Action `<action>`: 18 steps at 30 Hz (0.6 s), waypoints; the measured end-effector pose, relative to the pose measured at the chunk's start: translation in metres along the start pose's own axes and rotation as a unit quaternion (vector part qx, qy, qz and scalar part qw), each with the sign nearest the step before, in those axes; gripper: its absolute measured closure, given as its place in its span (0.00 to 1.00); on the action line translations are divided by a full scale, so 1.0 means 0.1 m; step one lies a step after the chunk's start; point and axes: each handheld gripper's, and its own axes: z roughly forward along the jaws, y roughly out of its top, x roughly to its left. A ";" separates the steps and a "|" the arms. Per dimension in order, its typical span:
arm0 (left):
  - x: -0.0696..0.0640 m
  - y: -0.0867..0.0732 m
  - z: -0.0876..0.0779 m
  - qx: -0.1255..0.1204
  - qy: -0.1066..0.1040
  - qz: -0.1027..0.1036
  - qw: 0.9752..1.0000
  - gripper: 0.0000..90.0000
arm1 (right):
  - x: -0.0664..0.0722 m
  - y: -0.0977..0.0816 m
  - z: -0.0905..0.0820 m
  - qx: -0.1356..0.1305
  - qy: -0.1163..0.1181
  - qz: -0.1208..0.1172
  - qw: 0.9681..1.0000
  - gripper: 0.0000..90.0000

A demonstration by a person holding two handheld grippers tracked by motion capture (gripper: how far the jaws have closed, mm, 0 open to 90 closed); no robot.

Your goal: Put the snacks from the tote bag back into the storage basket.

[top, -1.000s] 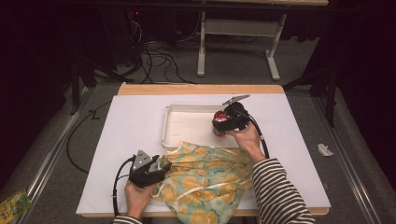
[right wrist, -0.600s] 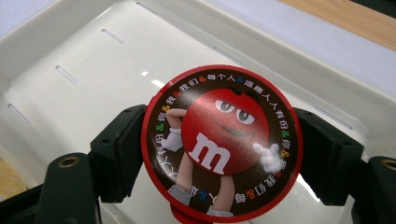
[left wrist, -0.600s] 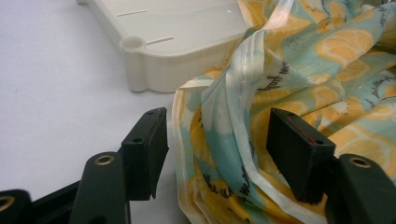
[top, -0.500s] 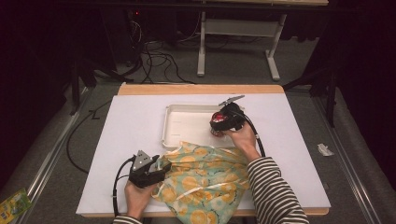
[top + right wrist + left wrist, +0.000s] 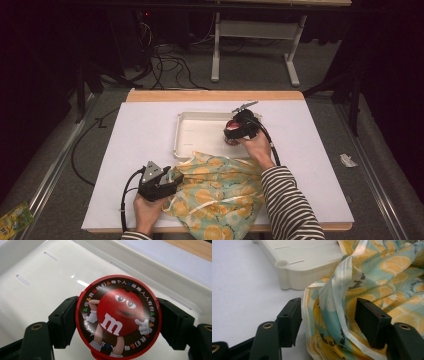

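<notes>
A round red candy tin [image 5: 118,317] with a red cartoon character on its lid sits clamped between the jaws of my right gripper [image 5: 117,320]. It hangs low over the right part of the white tray [image 5: 37,290]. From above, my right gripper [image 5: 234,132] and the tin [image 5: 230,139] are at the tray's [image 5: 200,135] right end. A lemon-print plastic bag [image 5: 220,190] lies crumpled in front of the tray. My left gripper [image 5: 171,178] is at the bag's left edge. Its jaws stand open around a fold of the bag [image 5: 367,277], near a tray corner [image 5: 294,267].
A white sheet [image 5: 135,150] covers the table, with bare room at the left and right. The wooden table edge [image 5: 215,95] shows at the back. Cables and a desk frame [image 5: 250,45] are on the floor beyond.
My right gripper has carried the tin slightly left and nearer, further over the tray. The left gripper and the bag have stayed put.
</notes>
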 end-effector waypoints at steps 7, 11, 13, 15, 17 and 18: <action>0.00 0.00 0.00 0.000 0.001 0.000 1.000 0.43 | 0.01 0.02 0.05 0.006 -0.006 0.000 1.000 0.27; 0.00 0.00 0.00 -0.001 0.001 0.001 1.000 0.43 | 0.02 0.03 0.08 0.008 -0.010 0.000 1.000 0.27; 0.00 0.00 0.00 -0.001 0.001 0.000 1.000 0.43 | 0.03 0.04 0.09 0.008 -0.012 0.001 1.000 0.27; 0.00 0.00 0.00 0.000 0.001 0.001 1.000 0.43 | 0.03 0.04 0.09 0.006 -0.012 -0.001 1.000 0.27; 0.00 0.00 0.00 0.000 0.001 0.001 1.000 0.43 | 0.02 0.04 0.10 0.004 -0.009 0.004 1.000 0.27; 0.00 0.00 0.00 0.000 0.001 0.001 1.000 0.43 | 0.02 0.03 0.09 0.006 -0.010 0.006 1.000 0.26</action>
